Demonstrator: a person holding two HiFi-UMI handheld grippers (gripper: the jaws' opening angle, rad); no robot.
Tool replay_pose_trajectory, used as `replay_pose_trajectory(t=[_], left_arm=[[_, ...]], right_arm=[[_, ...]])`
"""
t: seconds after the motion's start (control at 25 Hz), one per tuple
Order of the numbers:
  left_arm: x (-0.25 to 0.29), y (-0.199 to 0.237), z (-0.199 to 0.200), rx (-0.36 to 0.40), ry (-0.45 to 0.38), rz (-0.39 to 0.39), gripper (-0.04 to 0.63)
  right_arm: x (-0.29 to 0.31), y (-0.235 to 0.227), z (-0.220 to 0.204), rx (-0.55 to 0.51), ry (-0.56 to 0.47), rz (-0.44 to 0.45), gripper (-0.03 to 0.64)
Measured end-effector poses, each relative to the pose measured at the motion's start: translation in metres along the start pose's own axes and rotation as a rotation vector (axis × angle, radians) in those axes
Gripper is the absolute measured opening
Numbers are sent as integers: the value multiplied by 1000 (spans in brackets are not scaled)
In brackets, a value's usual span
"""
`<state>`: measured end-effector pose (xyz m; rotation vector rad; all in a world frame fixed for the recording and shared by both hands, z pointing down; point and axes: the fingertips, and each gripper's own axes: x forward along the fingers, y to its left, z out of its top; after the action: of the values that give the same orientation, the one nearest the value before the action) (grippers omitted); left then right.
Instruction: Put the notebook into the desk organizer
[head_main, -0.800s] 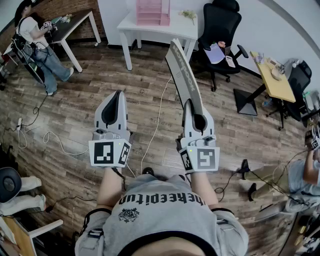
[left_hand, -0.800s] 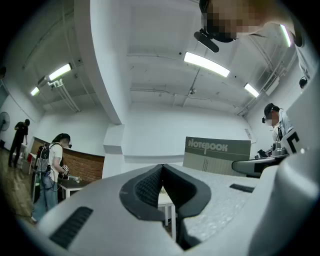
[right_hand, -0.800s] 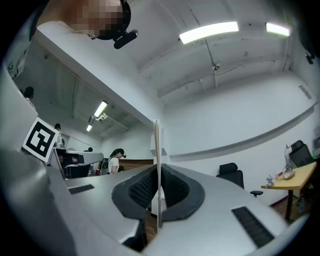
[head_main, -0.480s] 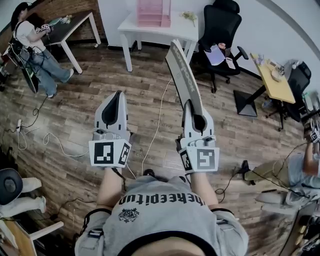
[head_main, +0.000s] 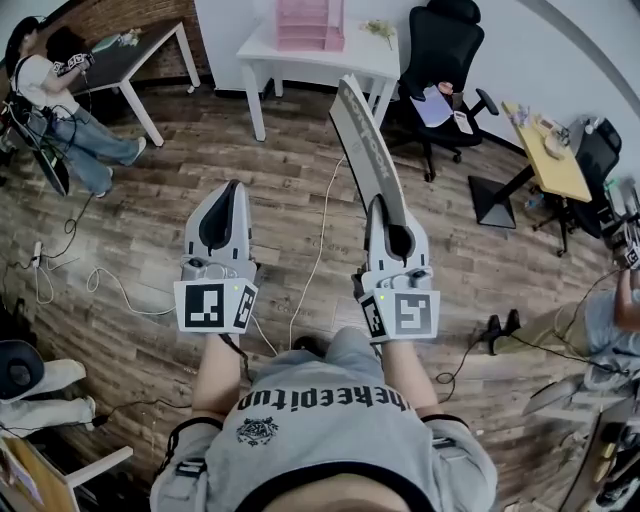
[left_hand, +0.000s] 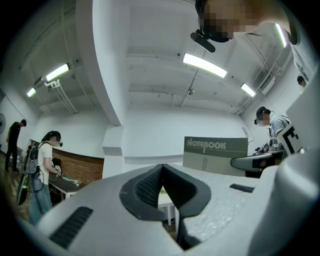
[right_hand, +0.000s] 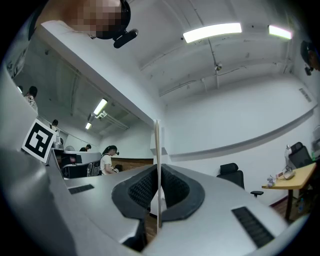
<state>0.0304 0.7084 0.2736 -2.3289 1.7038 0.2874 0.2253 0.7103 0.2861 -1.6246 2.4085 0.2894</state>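
Observation:
A thin grey-green notebook (head_main: 365, 150) stands up out of my right gripper (head_main: 392, 232), which is shut on its lower edge. In the right gripper view the notebook (right_hand: 157, 165) shows edge-on, pinched between the two dark pads. In the left gripper view its cover (left_hand: 214, 154) is at the right, printed NOTEBOOK. My left gripper (head_main: 222, 222) is held level beside the right one, shut with nothing between its jaws (left_hand: 162, 189). The pink desk organizer (head_main: 309, 24) sits on a white table (head_main: 345, 62) far ahead.
A black office chair (head_main: 440, 60) stands right of the white table. A dark table (head_main: 140, 50) with a person (head_main: 55, 100) beside it is at the far left. A yellow desk (head_main: 555, 150) is at the right. Cables (head_main: 315, 250) run over the wooden floor.
Both grippers hold nearly the same pose with the notebook still gripped. The person at the far left has shifted further left.

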Motion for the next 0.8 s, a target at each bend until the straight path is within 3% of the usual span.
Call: replay_pose_trajectory(t=[0.44,0.8], left_arm=[[29,26,-9,-35,-5,17,5],[109,57,-25,-13,-10,25,5]], right_arm=[[32,0,-13,9,18,2,9],[122,-19,-37,-9,22,34,9]])
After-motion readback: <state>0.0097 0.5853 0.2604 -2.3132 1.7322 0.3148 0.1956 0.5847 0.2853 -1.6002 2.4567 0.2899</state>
